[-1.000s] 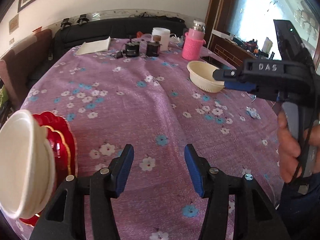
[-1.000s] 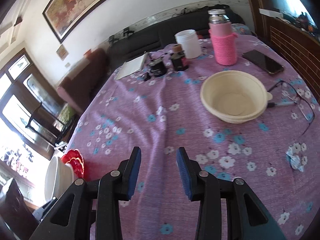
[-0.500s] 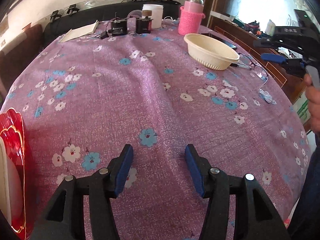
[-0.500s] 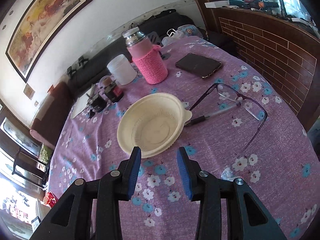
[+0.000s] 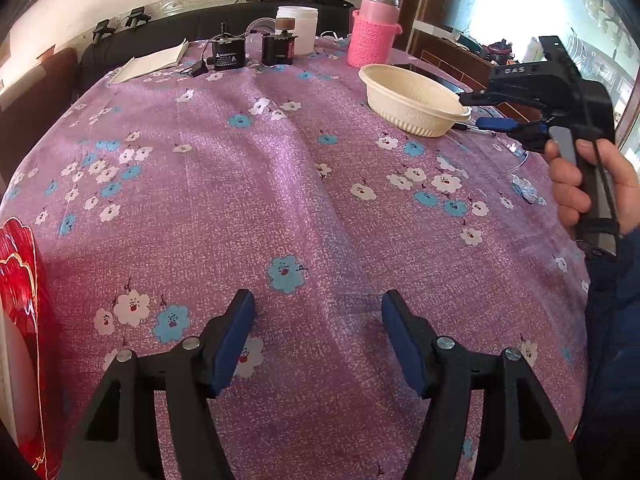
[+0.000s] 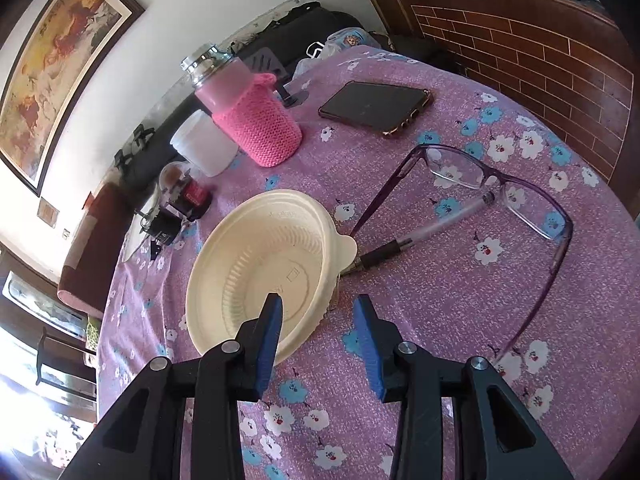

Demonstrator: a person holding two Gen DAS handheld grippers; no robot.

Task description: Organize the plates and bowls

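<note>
A cream plastic bowl (image 6: 264,264) sits upright on the purple flowered tablecloth; it also shows in the left wrist view (image 5: 412,100) at the far right. My right gripper (image 6: 318,312) is open, its left finger over the bowl's near rim, its right finger outside it; it shows from the side in the left wrist view (image 5: 480,110). My left gripper (image 5: 318,320) is open and empty over bare cloth. A red plate (image 5: 20,280) with a cream bowl on it shows at the left edge.
Glasses (image 6: 500,192) and a pen (image 6: 420,236) lie right beside the bowl's tab. A phone (image 6: 376,106), a pink-sleeved bottle (image 6: 248,112), a white jar (image 6: 204,148), small black devices (image 5: 250,52) and a notepad (image 5: 150,64) stand at the far side.
My right gripper has moved down and closer to the cream bowl, and its left finger is now over the rim. My left gripper has swung away from the red plate.
</note>
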